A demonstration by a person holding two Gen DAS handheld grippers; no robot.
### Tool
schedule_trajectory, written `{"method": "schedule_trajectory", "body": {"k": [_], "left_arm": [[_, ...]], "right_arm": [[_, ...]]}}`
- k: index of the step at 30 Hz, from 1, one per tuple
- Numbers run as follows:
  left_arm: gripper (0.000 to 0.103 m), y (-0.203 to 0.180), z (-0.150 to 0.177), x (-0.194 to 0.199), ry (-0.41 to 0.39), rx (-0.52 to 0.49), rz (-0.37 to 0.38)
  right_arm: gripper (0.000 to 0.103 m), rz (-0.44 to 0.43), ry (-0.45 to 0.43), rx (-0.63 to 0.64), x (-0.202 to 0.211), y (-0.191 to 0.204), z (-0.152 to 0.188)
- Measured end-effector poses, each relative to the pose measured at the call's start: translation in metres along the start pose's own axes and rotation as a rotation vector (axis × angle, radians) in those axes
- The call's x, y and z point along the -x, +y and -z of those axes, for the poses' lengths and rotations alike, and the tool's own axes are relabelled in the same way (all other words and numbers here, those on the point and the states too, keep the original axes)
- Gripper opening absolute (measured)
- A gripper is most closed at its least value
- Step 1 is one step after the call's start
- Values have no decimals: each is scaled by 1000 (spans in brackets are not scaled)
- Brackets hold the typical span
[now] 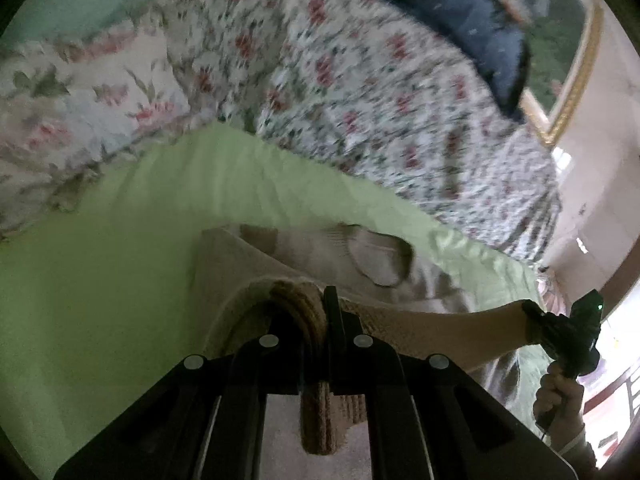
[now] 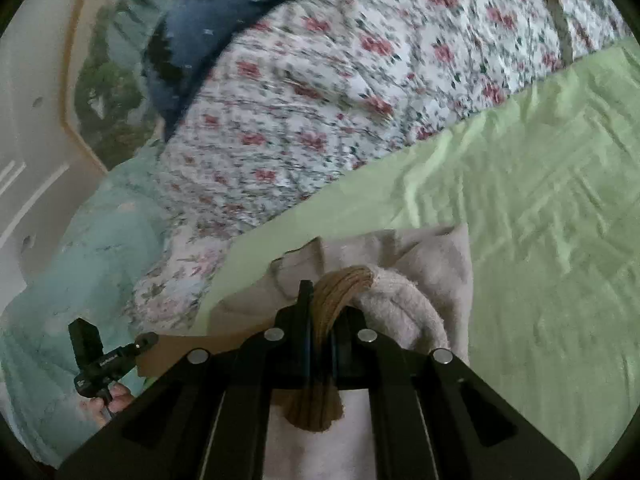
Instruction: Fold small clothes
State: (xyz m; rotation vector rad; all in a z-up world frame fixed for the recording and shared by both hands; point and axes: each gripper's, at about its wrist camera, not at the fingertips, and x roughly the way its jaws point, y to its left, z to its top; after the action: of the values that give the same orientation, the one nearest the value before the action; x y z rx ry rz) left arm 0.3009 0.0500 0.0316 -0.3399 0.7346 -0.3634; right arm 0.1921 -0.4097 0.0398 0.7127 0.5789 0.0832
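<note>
A small beige sweater (image 1: 320,248) is lifted at one edge over the green bedsheet (image 1: 100,260), its round neck opening (image 1: 380,256) facing me. In the left wrist view my left gripper (image 1: 316,304) is shut on the sweater's tan ribbed hem (image 1: 298,300). The hem stretches right to my right gripper (image 1: 560,336), held by a hand. In the right wrist view the right gripper (image 2: 324,300) is shut on the same ribbed hem (image 2: 340,288), with the sweater (image 2: 424,264) draped below it. The left gripper (image 2: 104,360) shows at the lower left, its jaws hidden from this side.
A floral quilt (image 1: 360,100) is heaped behind the sheet, with a floral pillow (image 1: 80,92) at its left. A dark blue cloth (image 1: 472,20) lies on the quilt. A gold-framed picture (image 1: 576,72) hangs on the wall. A pale teal blanket (image 2: 80,248) lies beside the bed.
</note>
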Motion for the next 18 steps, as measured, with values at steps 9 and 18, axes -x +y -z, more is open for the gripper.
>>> {"method": "schedule_trajectory", "body": {"k": [9,18], "left_arm": [[10,35,-6,-112,213,58,-96],[45,3,42,-59,274,64,18]], "right_arm": [[9,169,139,-74,-82,-51,-8],[37,273,74,-43,-31,-20,4]]}}
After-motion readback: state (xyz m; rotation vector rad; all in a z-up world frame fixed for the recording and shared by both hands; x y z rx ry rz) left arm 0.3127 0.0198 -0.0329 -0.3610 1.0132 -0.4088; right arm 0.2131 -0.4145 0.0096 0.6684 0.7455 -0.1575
